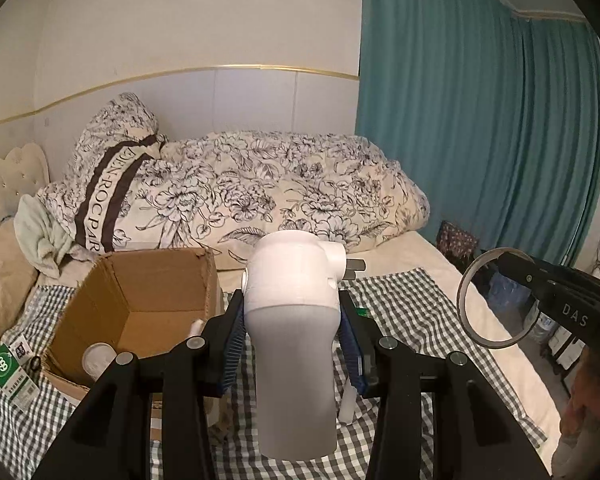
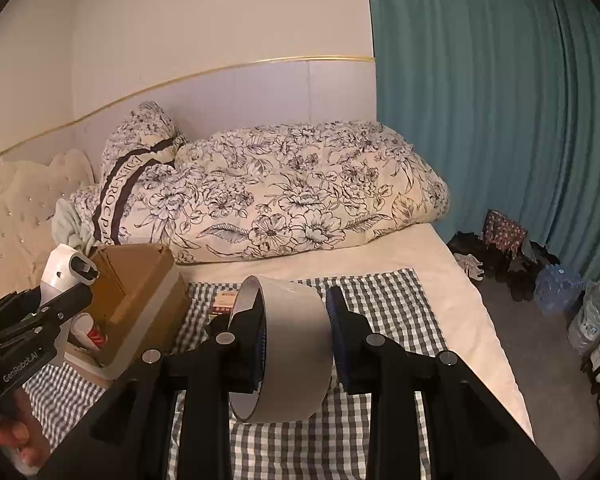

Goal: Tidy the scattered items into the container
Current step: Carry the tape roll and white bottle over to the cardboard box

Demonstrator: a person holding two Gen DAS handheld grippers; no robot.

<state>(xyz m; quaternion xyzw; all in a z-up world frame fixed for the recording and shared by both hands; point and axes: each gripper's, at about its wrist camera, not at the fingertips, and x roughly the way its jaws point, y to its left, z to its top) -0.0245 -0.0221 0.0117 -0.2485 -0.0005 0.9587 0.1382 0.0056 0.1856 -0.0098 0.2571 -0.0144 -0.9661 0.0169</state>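
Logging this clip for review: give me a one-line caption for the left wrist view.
Left gripper holds a white bottle above the checked cloth, beside the open box.

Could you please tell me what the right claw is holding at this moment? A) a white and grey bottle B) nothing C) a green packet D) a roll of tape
D: in the right wrist view, the right claw has its pads pressed on both sides of the tape, lifted above the checked cloth; the bottle sits in the left claw.

Home bedroom, bed (image 2: 440, 264) with floral duvet (image 2: 300, 184), tufted headboard (image 2: 16, 216), teal curtains (image 2: 500, 100)
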